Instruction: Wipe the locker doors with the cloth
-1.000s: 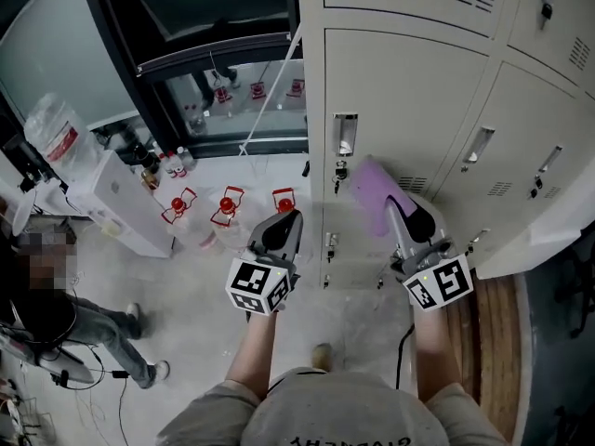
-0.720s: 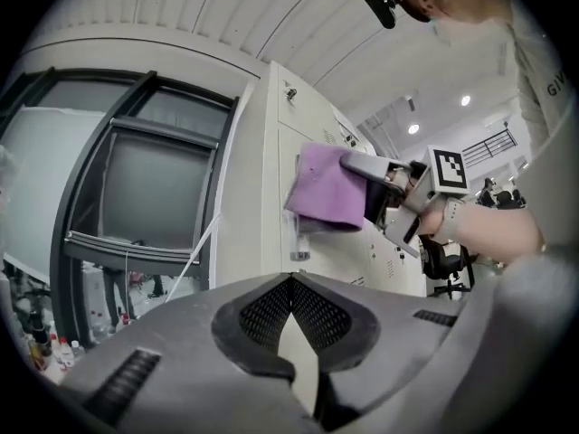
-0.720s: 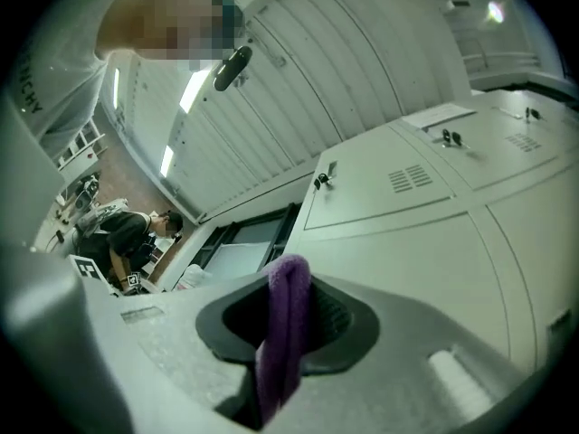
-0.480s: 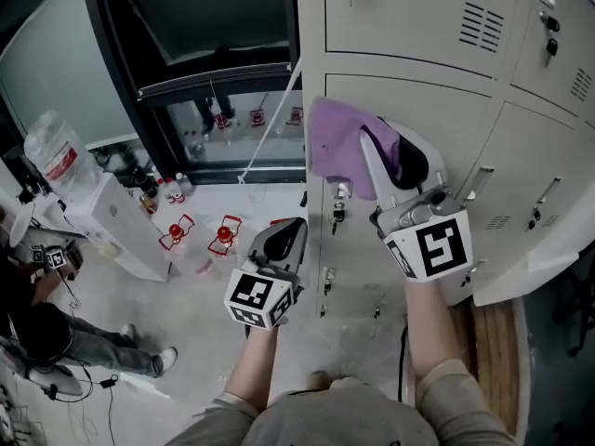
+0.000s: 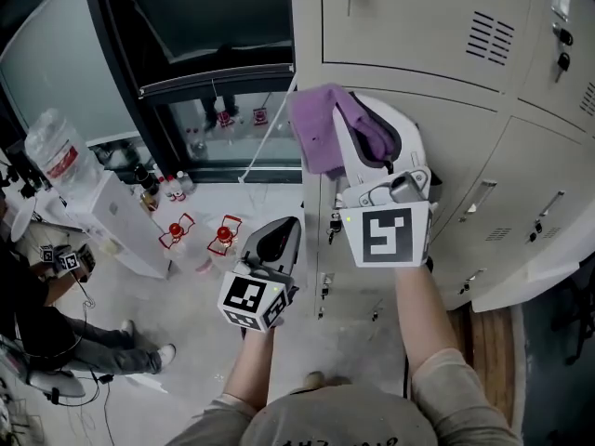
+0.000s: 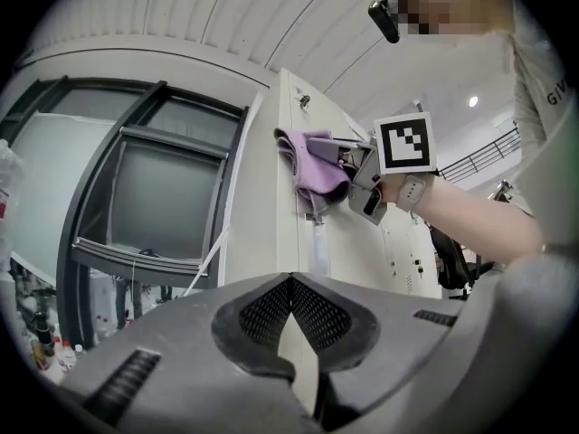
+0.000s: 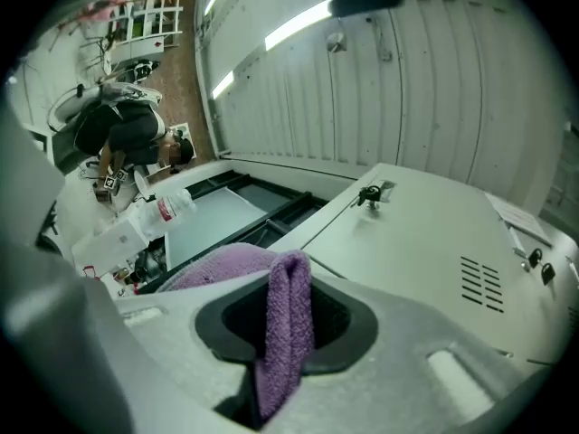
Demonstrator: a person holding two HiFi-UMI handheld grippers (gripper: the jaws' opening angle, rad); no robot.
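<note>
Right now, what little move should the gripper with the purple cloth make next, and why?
Probably slide the right gripper sideways to the right, with the cloth pressed on the locker door. Its jaws are shut on the cloth, which seems to sit near the door's top left corner, so most of the door lies to the right.

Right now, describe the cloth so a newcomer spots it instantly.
Find the beige locker bank in the head view. At its left edge, the right gripper clamps a cloth. It is the only purple, fuzzy thing against pale metal.
</note>
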